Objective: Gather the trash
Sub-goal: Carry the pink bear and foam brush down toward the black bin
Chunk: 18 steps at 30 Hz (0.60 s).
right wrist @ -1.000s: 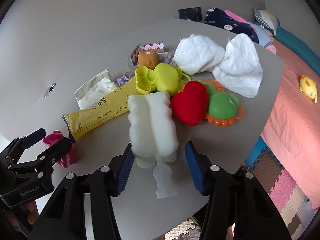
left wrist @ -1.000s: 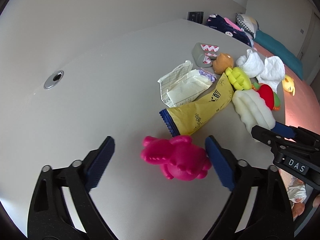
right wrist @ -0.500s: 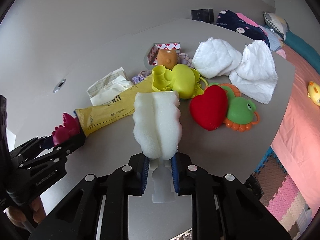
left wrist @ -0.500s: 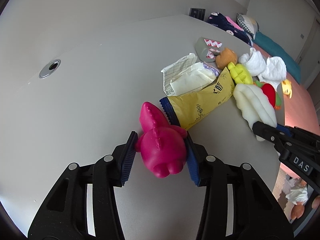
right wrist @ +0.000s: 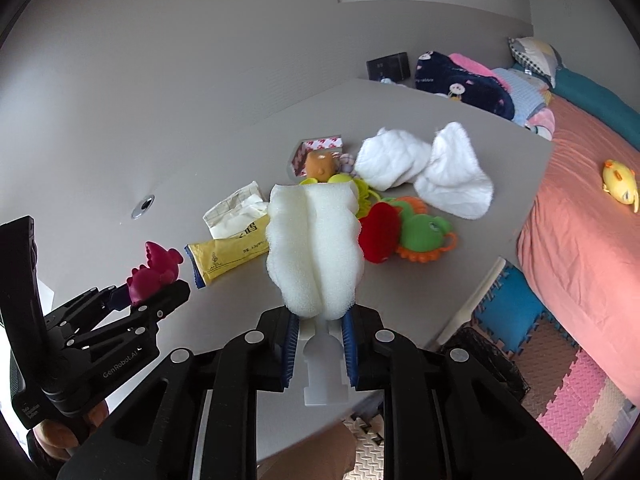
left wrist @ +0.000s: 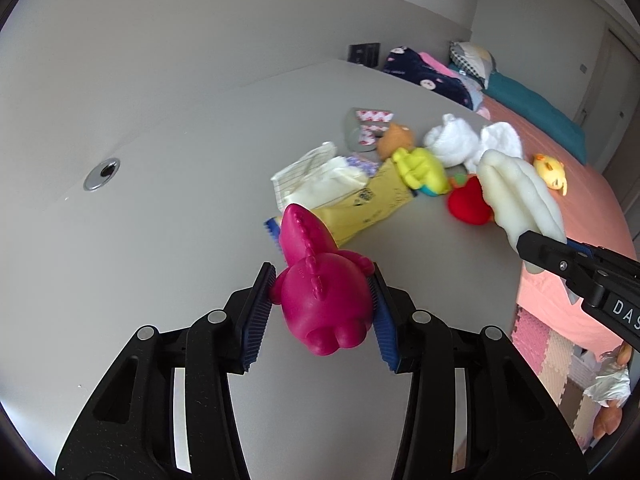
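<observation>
A bedroom at home: bed (right wrist: 580, 240), pillows (right wrist: 532, 54), foam play mats (right wrist: 560, 360).

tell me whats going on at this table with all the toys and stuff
A person holds two tools. The left hand-held gripper is shut on a magenta toy dinosaur, and the right hand-held gripper grips a white sponge brush by its handle. A yellow packet, tissues and other toys lie on the grey table.
</observation>
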Each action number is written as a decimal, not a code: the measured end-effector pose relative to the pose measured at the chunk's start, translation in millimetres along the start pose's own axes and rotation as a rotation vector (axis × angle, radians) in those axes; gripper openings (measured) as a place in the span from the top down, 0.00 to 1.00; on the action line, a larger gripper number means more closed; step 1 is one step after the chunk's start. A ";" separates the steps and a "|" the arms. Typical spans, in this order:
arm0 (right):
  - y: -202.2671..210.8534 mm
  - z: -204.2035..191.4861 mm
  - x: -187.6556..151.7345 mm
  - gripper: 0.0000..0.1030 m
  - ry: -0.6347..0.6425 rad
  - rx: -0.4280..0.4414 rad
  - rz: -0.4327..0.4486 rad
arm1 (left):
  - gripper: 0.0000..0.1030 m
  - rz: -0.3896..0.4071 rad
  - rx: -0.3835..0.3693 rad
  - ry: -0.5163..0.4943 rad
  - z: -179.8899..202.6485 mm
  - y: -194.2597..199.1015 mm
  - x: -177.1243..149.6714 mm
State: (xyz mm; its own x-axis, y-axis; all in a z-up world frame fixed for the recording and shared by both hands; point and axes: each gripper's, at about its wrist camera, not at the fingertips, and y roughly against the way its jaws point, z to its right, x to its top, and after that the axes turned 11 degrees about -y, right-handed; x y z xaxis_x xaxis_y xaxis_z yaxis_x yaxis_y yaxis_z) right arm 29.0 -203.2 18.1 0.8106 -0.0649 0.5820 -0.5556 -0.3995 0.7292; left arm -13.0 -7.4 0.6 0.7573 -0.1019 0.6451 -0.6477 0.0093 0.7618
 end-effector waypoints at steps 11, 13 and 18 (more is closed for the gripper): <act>37.0 58.4 -6.7 0.80 -0.088 -0.065 0.052 | 0.56 0.022 -0.094 -0.114 68.4 -0.1 19.0; 43.4 70.4 -8.5 0.80 -0.108 -0.079 0.062 | 0.56 0.021 -0.115 -0.138 83.1 -2.6 22.8; 56.4 100.3 -10.5 0.80 -0.160 -0.120 0.082 | 0.56 0.024 -0.170 -0.197 117.3 -7.2 31.1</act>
State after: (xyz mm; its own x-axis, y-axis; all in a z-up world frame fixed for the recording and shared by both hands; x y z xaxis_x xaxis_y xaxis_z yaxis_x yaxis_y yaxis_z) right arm 7.8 -316.8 17.0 0.7753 -0.2413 0.5837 -0.6315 -0.2757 0.7247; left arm 5.4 -127.4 8.3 0.7002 -0.2915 0.6517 -0.6291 0.1795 0.7563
